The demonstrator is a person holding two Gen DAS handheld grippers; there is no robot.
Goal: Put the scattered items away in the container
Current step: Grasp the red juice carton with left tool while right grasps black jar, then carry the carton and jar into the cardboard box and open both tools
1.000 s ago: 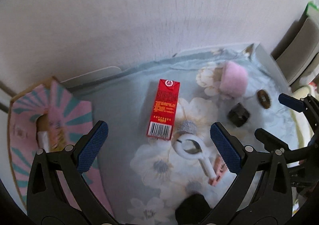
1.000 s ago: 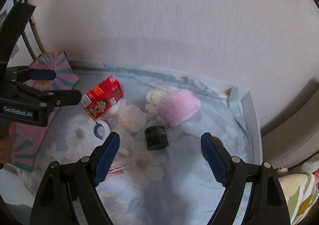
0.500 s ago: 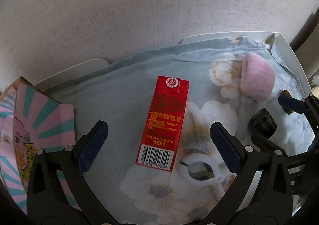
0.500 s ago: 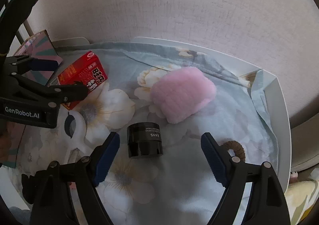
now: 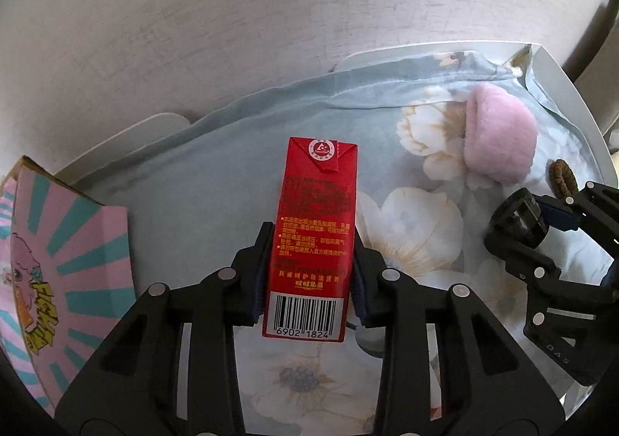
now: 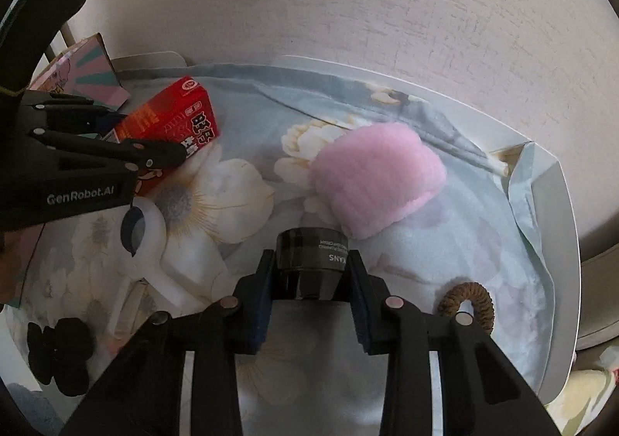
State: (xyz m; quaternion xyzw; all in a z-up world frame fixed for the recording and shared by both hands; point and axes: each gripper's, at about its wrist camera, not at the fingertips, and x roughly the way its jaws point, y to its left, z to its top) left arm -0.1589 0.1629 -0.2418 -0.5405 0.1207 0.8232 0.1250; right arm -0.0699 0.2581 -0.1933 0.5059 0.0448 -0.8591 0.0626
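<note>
My left gripper [image 5: 309, 273] is shut on a red drink carton [image 5: 313, 235] that lies on the floral cloth; it also shows in the right wrist view [image 6: 174, 126]. My right gripper [image 6: 311, 281] is shut on a small black jar [image 6: 313, 262], seen at the right in the left wrist view [image 5: 518, 219]. A pink fluffy item [image 6: 375, 184] lies just beyond the jar. The pink and teal patterned box [image 5: 58, 250] stands open at the left.
A brown spiral hair tie [image 6: 470, 300] lies right of the right gripper. A white hand mirror [image 6: 143, 238] and a black scrunchie [image 6: 64, 351] lie at the left. The white tray rim [image 6: 565, 211] borders the cloth, and a wall is close behind.
Both grippers moved forward and down. The left closed on the red carton, the right closed on the black jar; both were open before.
</note>
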